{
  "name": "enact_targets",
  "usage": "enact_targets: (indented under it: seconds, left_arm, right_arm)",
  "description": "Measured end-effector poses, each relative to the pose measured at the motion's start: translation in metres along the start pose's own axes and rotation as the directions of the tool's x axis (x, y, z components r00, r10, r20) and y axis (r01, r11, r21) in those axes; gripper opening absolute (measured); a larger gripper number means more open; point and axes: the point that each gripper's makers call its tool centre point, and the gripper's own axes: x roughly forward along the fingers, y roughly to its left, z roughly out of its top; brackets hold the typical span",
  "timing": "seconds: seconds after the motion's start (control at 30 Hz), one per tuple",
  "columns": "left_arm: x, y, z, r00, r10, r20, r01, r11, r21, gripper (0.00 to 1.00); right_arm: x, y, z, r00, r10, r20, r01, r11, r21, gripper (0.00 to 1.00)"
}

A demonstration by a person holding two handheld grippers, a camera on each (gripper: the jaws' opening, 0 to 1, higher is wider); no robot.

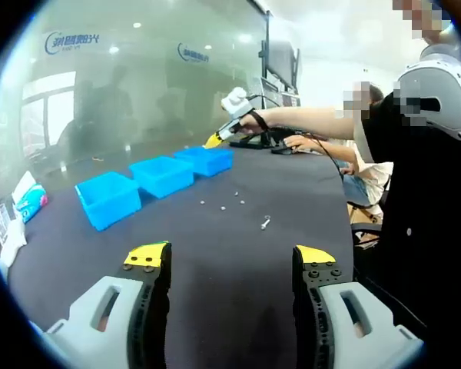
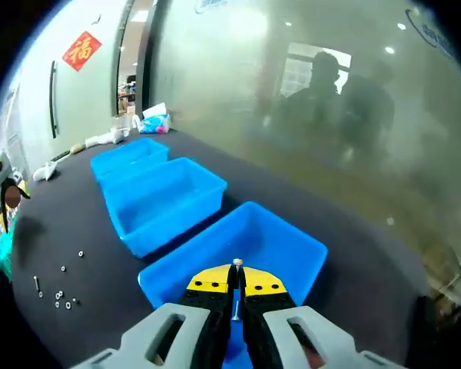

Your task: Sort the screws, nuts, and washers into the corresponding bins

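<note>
Left gripper (image 1: 232,257): nearest in the left gripper view; its two yellow-tipped jaws stand wide apart above the table with nothing between them.
Table (image 1: 238,231): dark flat top running away from the jaws.
Loose screw (image 1: 266,224): lies on its side on the table ahead of the left gripper, a little toward the right jaw's side, apart from the rest.
Small parts (image 1: 224,204): a scatter of pale nuts or washers just past the screw, between it and the bins; too small to tell which is which. In the right gripper view the same scatter (image 2: 61,297) lies on the table well to the left of the jaws.
Right gripper (image 2: 237,282): jaws pressed nearly together, pinching a thin screw (image 2: 236,288) whose head pokes up between the yellow tips; it hovers over the nearest bin. In the left gripper view it (image 1: 213,141) hangs at the far bin, held by a person's hand.
Bins: three open blue bins in a row. In the right gripper view, the near bin (image 2: 292,246) is right under the tips, the middle bin (image 2: 131,223) just beyond, the far bin (image 2: 111,163) past that. No contents can be made out.
Table edge: white and blue packets (image 1: 29,198) lie beyond the bins.
Background: frosted glass wall (image 2: 330,100) with dim figures behind it; seated people at desks past the table in the left gripper view.
</note>
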Motion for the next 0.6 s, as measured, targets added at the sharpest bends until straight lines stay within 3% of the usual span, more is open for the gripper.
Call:
enact_targets:
  seconds: [0.23,0.33,0.6]
  left_arm:
    - [-0.001,0.0,0.0,1.0,0.001,0.002,-0.001,1.0,-0.001,0.62]
    - [-0.001,0.001,-0.001,1.0,0.003,0.002,-0.003,1.0,-0.004,0.62]
    - [-0.002,0.001,-0.001,1.0,0.003,0.006,-0.003,1.0,-0.008,0.62]
  right_arm:
    - [-0.001,0.003,0.0,1.0,-0.003,0.008,0.003,1.0,0.003,0.04]
    - [-0.002,0.004,0.002,1.0,-0.005,0.017,0.005,1.0,-0.025,0.14]
    - [-0.01,0.009,0.002,1.0,0.004,0.03,-0.003,1.0,-0.007,0.21]
